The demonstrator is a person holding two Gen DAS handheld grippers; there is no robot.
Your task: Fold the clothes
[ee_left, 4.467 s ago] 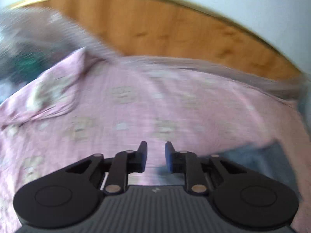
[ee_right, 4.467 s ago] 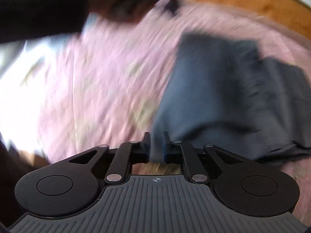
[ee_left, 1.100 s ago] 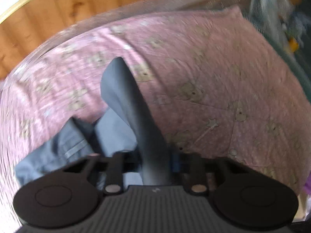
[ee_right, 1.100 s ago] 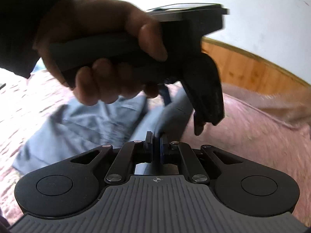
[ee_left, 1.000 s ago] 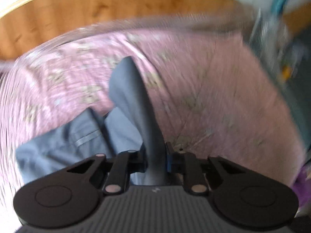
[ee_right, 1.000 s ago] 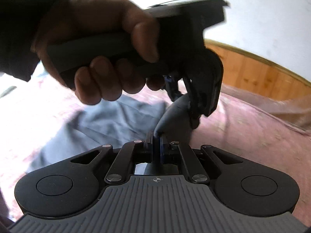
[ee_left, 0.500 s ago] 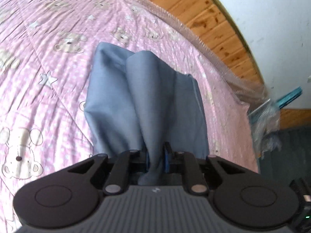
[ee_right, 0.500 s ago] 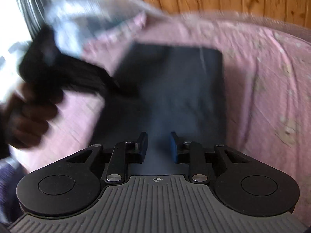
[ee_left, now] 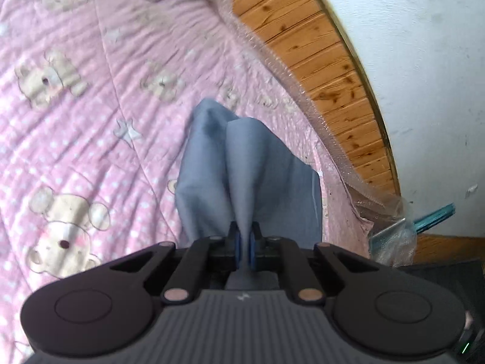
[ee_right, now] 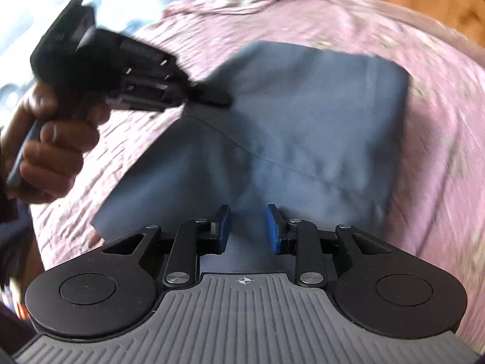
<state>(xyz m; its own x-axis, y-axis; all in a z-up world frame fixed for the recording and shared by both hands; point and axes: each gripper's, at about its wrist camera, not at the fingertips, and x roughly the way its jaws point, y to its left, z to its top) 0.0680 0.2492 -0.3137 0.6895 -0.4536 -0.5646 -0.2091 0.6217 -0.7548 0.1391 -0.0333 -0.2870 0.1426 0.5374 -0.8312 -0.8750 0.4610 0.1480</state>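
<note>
A grey-blue garment (ee_right: 303, 121) lies folded on a pink bedspread (ee_right: 424, 157) printed with teddy bears. In the left wrist view my left gripper (ee_left: 244, 242) is shut on a pinched ridge of the grey-blue garment (ee_left: 242, 163), which drapes away from the pads. The right wrist view shows the left gripper (ee_right: 209, 94), held by a hand (ee_right: 51, 139), at the garment's left edge. My right gripper (ee_right: 247, 227) hovers open over the near part of the garment, nothing between its fingers.
A wooden headboard (ee_left: 318, 60) and a white wall (ee_left: 409, 60) run along the bedspread's (ee_left: 75, 121) far side. A clear plastic bag with a teal object (ee_left: 403, 230) sits past the corner of the bed. Bright light falls at the left (ee_right: 18, 30).
My right gripper has let go of the garment and opened. The garment has been laid down in a fold on the bed. My left gripper keeps its hold on the cloth.
</note>
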